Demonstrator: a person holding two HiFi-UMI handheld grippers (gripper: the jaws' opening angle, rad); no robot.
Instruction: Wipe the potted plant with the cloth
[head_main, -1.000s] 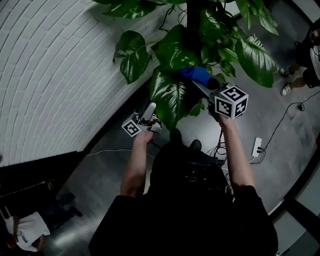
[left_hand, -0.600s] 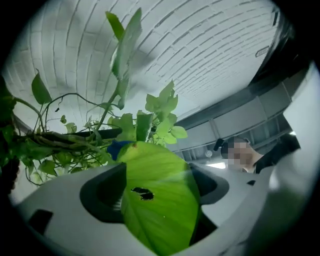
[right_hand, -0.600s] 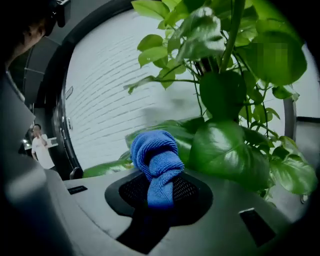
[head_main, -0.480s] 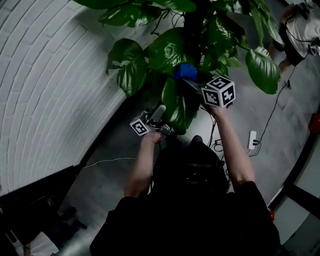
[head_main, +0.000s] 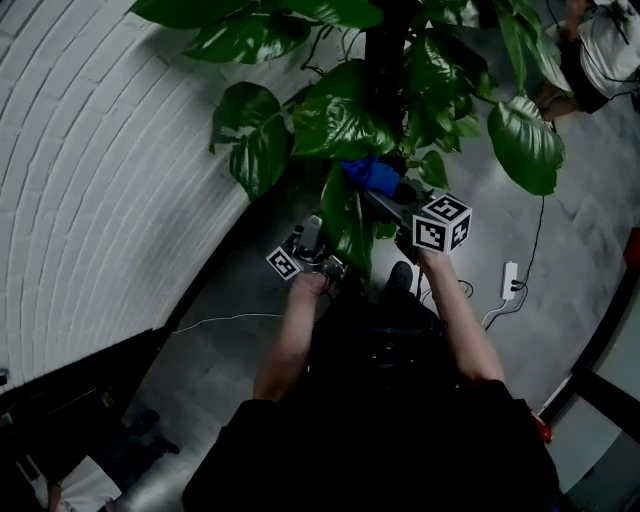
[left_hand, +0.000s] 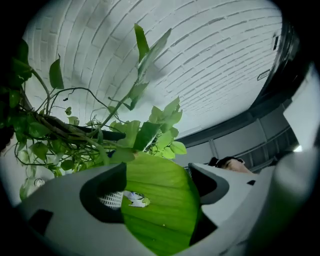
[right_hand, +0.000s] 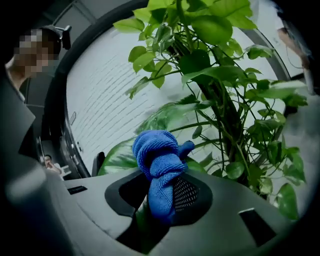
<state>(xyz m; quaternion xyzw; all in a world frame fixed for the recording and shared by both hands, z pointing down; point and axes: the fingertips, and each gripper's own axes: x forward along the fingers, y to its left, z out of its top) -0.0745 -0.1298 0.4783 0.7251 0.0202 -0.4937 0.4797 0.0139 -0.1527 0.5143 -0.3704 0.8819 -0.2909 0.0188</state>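
Note:
The potted plant (head_main: 385, 60) fills the top of the head view, its dark stem bearing large glossy leaves. One long leaf (head_main: 340, 215) hangs down between my two grippers. My left gripper (head_main: 314, 230) points up under it. In the left gripper view that leaf (left_hand: 160, 200) lies across the gap of the left gripper (left_hand: 156, 170), whose jaws stand wide and open. My right gripper (head_main: 378, 192) is shut on a bunched blue cloth (head_main: 368, 175), which rests at the top of the leaf. The cloth (right_hand: 157, 155) bulges from the right gripper (right_hand: 167, 182).
A curved white brick wall (head_main: 100, 150) stands at the left, close behind the plant. On the grey floor lie a white power strip (head_main: 510, 280) and cables. A person (head_main: 600, 45) stands at the top right. Other big leaves (head_main: 525, 130) hang to the right.
The right gripper has come down and leftward with the blue cloth, onto the top of the long leaf. The left gripper has rolled and shifted a little under that leaf.

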